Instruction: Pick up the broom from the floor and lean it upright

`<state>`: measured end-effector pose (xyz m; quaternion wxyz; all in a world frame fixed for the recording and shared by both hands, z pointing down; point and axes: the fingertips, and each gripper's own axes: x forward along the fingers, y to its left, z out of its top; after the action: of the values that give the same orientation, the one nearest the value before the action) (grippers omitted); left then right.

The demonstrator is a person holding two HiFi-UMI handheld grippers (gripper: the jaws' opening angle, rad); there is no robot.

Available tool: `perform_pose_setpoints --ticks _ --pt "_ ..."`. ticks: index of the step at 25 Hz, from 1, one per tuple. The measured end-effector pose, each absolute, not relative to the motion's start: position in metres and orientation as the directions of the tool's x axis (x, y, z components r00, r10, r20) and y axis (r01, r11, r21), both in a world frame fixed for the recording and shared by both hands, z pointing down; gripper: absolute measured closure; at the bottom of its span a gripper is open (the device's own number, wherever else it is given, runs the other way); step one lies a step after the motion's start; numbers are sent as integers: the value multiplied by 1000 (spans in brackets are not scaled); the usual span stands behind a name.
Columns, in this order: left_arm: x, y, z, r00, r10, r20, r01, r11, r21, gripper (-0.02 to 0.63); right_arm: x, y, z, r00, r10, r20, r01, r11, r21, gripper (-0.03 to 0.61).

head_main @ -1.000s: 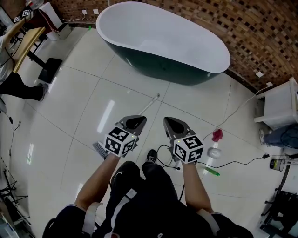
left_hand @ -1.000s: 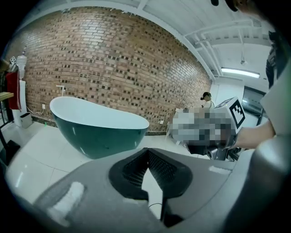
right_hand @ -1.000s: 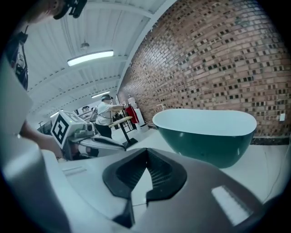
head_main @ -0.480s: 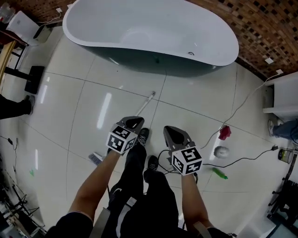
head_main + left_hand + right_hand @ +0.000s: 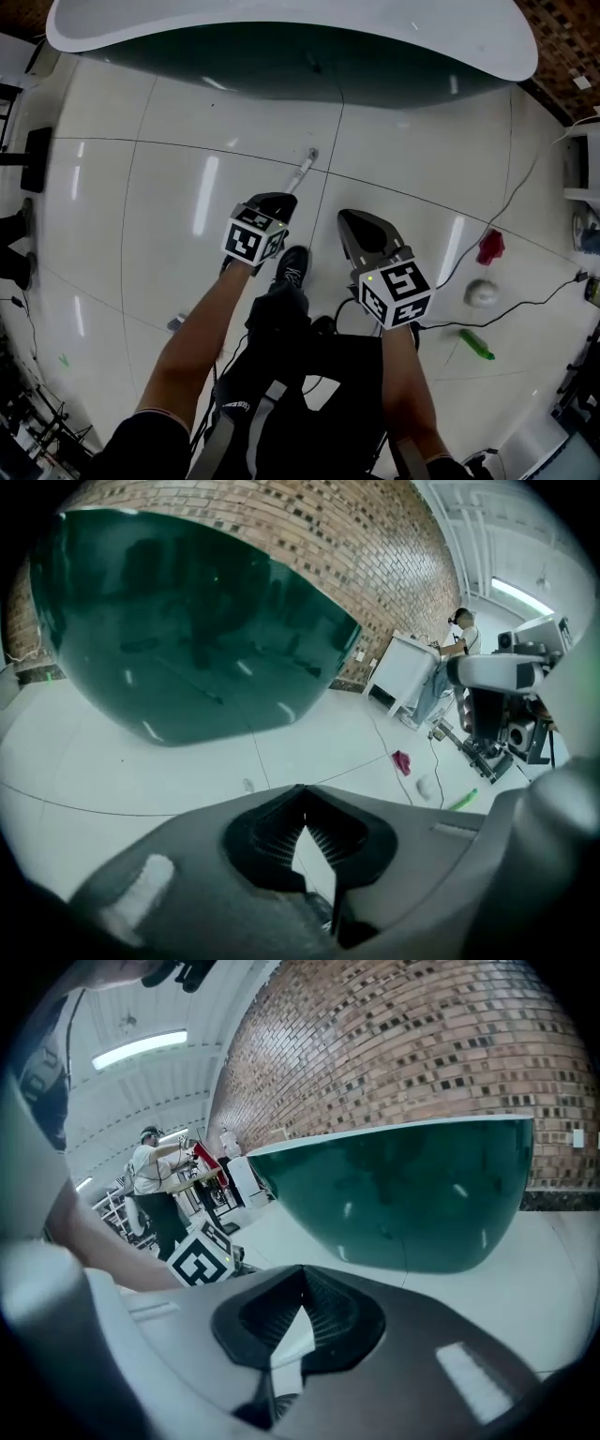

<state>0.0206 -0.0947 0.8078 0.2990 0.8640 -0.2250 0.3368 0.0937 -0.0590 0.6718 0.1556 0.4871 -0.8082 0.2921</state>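
Broom's down: the long white-handled broom (image 5: 302,170) lies flat on the glossy white tiled floor (image 5: 141,206), its handle tip pointing toward the big dark green, white-rimmed bathtub (image 5: 281,61). The left gripper (image 5: 276,200) hangs right over the handle, jaws pressed together with nothing between them. The right gripper (image 5: 354,218) sits just beside it, off the handle, jaws likewise closed and empty.
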Motion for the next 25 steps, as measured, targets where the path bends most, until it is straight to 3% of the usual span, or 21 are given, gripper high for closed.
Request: perform_pose_setpoints --ticks 3,5,12,17,25 --pt "20 -100 866 661 -173 730 -587 -726 359 609 99 -67 712 -462 -710 531 -886 341 -315 578" --pt "19 -106 905 646 -173 743 -594 -726 347 545 103 -72 740 -455 -711 537 -890 342 -301 578" --pt "22 -126 1009 598 -183 780 -608 -738 293 471 123 -85 818 -424 -727 540 -903 296 -311 578" --pt "29 -130 1062 587 -165 793 -621 -720 310 447 128 -84 860 -425 -712 559 -899 259 -354 578" --pt "22 -155 1106 480 -238 844 -656 -736 165 428 136 -81 892 -423 -710 562 -900 258 -351 578"
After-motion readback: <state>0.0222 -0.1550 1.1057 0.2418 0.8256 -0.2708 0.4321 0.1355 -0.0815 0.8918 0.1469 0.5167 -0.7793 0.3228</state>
